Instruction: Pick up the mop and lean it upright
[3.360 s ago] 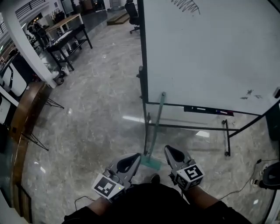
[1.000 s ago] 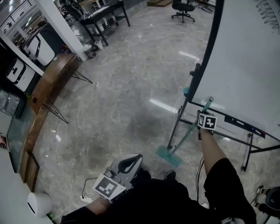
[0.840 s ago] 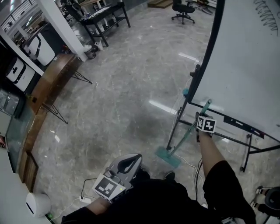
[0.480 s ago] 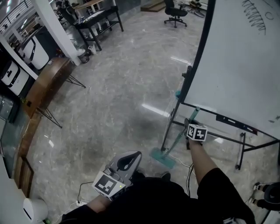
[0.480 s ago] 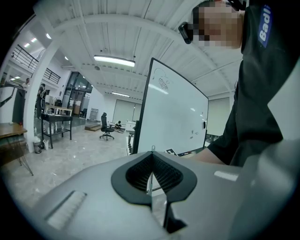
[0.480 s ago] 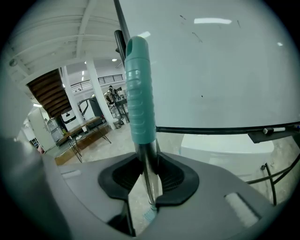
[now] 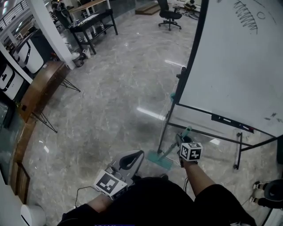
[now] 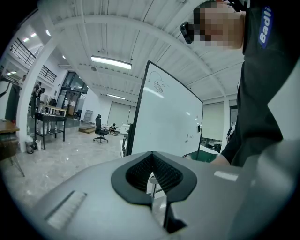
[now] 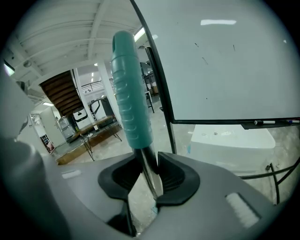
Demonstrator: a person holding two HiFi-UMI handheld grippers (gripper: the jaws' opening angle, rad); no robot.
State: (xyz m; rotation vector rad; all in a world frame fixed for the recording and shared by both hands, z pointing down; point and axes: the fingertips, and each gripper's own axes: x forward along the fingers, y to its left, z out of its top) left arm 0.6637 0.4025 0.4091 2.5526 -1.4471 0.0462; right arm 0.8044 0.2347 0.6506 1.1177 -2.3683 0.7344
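Note:
The mop stands tilted with its teal head (image 7: 159, 160) on the floor beside the whiteboard stand. Its shaft rises to the right into my right gripper (image 7: 181, 141), which is shut on the metal shaft just below the teal ribbed grip (image 7: 188, 131). In the right gripper view the teal grip (image 9: 131, 93) sticks up past the jaws and the right gripper (image 9: 149, 165) pinches the shiny shaft (image 9: 151, 180) between its pads. My left gripper (image 7: 128, 162) hangs low by my body, away from the mop, with its jaws shut on nothing; the left gripper (image 8: 151, 158) shows its pads meeting.
A large whiteboard (image 7: 234, 62) on a black metal stand (image 7: 165, 126) rises right behind the mop, with a pen tray (image 7: 232, 122) and a stand foot (image 7: 237, 154). A wooden bench (image 7: 40, 88) lines the left; a desk (image 7: 88, 20) and office chair (image 7: 167, 13) stand far back.
My right gripper has drawn the top of the mop handle away from the whiteboard toward me; the mop head stays on the floor. The left gripper has not moved.

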